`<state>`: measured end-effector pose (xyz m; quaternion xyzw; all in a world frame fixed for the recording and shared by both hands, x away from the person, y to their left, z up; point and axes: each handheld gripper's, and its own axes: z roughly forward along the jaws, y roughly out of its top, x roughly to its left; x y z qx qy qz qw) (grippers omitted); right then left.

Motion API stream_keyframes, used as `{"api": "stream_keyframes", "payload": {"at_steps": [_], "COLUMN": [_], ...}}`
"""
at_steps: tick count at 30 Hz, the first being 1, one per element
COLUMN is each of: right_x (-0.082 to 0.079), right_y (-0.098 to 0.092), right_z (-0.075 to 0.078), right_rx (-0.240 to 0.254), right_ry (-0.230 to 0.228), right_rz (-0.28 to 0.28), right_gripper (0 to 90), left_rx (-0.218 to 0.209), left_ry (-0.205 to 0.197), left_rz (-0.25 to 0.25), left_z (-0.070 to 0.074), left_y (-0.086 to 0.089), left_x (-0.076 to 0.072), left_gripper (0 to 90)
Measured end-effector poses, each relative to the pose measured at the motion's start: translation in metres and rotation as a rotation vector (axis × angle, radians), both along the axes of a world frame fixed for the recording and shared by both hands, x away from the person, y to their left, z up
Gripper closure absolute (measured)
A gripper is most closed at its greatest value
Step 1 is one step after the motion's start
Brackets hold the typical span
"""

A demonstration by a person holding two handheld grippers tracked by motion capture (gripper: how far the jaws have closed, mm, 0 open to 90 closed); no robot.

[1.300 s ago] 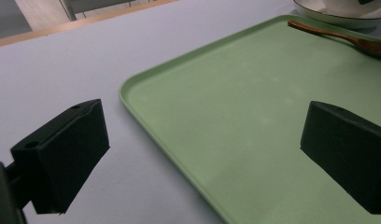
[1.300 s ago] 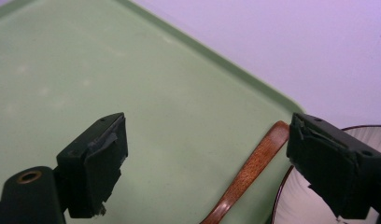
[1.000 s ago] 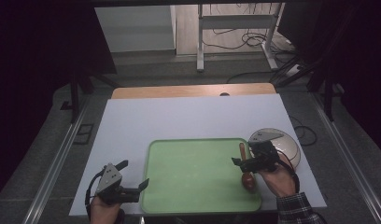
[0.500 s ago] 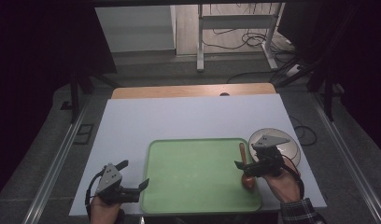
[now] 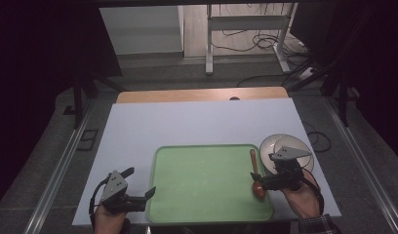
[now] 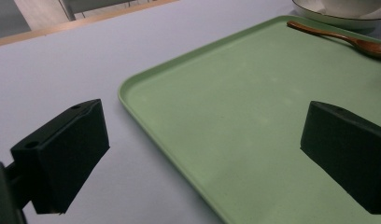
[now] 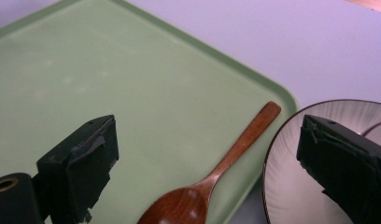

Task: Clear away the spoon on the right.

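A green tray (image 5: 207, 180) lies at the near middle of the pale table (image 5: 197, 122). A brown wooden spoon (image 5: 253, 163) lies along the tray's right edge, its bowl toward me. Just right of the tray is a white plate (image 5: 285, 144). My right gripper (image 5: 259, 181) hovers open over the spoon's bowl end. In the right gripper view, the spoon (image 7: 226, 161) lies between the wide-apart jaws of that gripper (image 7: 212, 170), with the plate (image 7: 289, 182) under the right jaw. My left gripper (image 5: 140, 181) is open at the tray's near left corner, its jaws (image 6: 205, 156) astride the tray (image 6: 254, 116) rim, holding nothing.
The left gripper view has the spoon (image 6: 338, 38) and the plate (image 6: 319, 16) at the far side of the tray. A wooden strip (image 5: 202, 94) borders the table's far edge. Beyond it are floor cables and a metal stand (image 5: 209, 39).
My right gripper has drifted slightly toward me and to the right, staying open above the spoon. The left gripper and the spoon have hardly moved.
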<state>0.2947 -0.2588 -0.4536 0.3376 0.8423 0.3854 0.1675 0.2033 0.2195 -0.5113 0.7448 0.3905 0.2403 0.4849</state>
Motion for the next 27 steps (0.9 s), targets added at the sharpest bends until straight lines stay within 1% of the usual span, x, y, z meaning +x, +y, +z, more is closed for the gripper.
{"api": "stream_keyframes", "payload": {"at_steps": [3,6,8,14,16,22,27], "right_x": [-0.003,-0.006,-0.008,-0.014,-0.016,-0.023,-0.028], "right_y": [-0.003,-0.006,-0.008,-0.014,-0.016,-0.024,-0.030], "right_z": [0.000,-0.001,-0.001,0.001,0.002,0.003,0.004], "right_rx": [0.003,-0.004,0.001,0.008,0.007,0.017,0.016], "right_ry": [-0.007,-0.013,-0.012,-0.026,-0.037,-0.037,-0.043], "right_rz": [-0.004,-0.022,-0.025,-0.027,-0.033,-0.050,-0.061], "right_gripper": [3.9,1.7,1.0,0.6,0.6,0.6,0.6], "left_rx": [-0.001,0.000,0.001,0.001,0.001,0.002,0.002], "left_ry": [0.000,0.001,0.001,0.001,0.000,0.000,0.000], "left_rz": [0.000,0.000,0.000,0.000,0.001,0.001,0.002], "left_z": [0.000,0.000,0.000,0.000,0.000,0.000,0.000], "left_y": [0.000,0.000,0.000,0.000,0.000,0.000,0.000], "left_x": [0.000,0.000,0.000,0.000,0.000,0.000,0.000], "left_gripper": [1.0,1.0,1.0,1.0,1.0,1.0,1.0]}}
